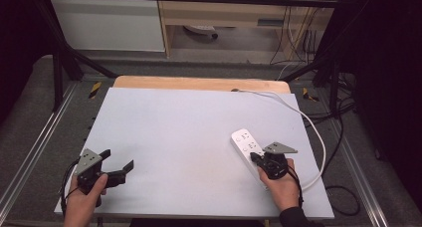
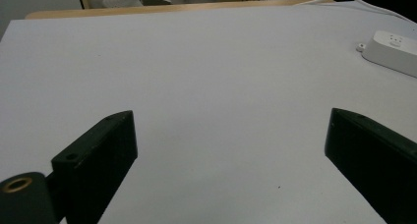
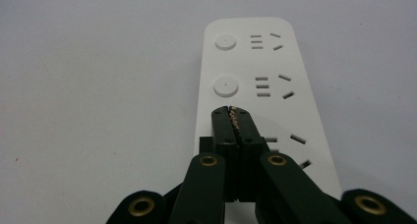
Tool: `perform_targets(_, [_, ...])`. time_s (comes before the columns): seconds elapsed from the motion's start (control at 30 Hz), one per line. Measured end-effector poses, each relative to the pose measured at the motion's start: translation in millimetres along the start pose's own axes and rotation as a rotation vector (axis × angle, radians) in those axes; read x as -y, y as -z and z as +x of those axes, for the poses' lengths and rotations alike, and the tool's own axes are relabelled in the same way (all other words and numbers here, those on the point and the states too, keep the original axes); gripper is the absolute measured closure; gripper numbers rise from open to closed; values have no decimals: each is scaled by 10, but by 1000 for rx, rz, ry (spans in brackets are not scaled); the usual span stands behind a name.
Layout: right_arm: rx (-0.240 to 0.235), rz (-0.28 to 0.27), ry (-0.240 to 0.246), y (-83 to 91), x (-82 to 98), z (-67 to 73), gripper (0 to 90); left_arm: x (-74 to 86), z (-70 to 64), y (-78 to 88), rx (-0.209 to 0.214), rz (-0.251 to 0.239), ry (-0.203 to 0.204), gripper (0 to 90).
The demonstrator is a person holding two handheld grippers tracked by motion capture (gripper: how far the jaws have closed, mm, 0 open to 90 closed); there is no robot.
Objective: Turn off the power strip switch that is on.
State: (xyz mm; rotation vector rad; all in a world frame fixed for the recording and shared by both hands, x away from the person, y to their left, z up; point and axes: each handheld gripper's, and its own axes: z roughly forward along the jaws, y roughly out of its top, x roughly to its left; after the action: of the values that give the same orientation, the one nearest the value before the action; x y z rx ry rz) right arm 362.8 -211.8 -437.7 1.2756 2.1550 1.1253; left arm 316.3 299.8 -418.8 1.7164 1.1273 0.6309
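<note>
A white power strip (image 1: pixel 245 141) lies on the right half of the pale table (image 1: pixel 174 127), with its white cable (image 1: pixel 298 112) running off to the far edge. In the right gripper view the strip (image 3: pixel 246 62) shows two round buttons beside socket rows. My right gripper (image 3: pixel 232 111) is shut with nothing between its jaws. Its tips are low over the strip's third row and hide what lies under them; I cannot tell whether they touch. From the high view the right gripper (image 1: pixel 255 156) sits at the strip's near half. My left gripper (image 1: pixel 118 158) is open and empty at the front left.
The left gripper view looks across bare table between its wide jaws (image 2: pixel 231 121), with the strip's end (image 2: pixel 393 49) at the far right. A wooden board edge (image 1: pixel 199 82) borders the table's far side. Black frame bars and loose cables (image 1: pixel 343 197) lie around the table.
</note>
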Motion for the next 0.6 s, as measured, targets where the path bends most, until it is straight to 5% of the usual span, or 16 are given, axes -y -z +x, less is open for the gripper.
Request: perform_targets(0.6, [4,4,11,19,-35,7,900,0,3,-2,-1,0,1,53])
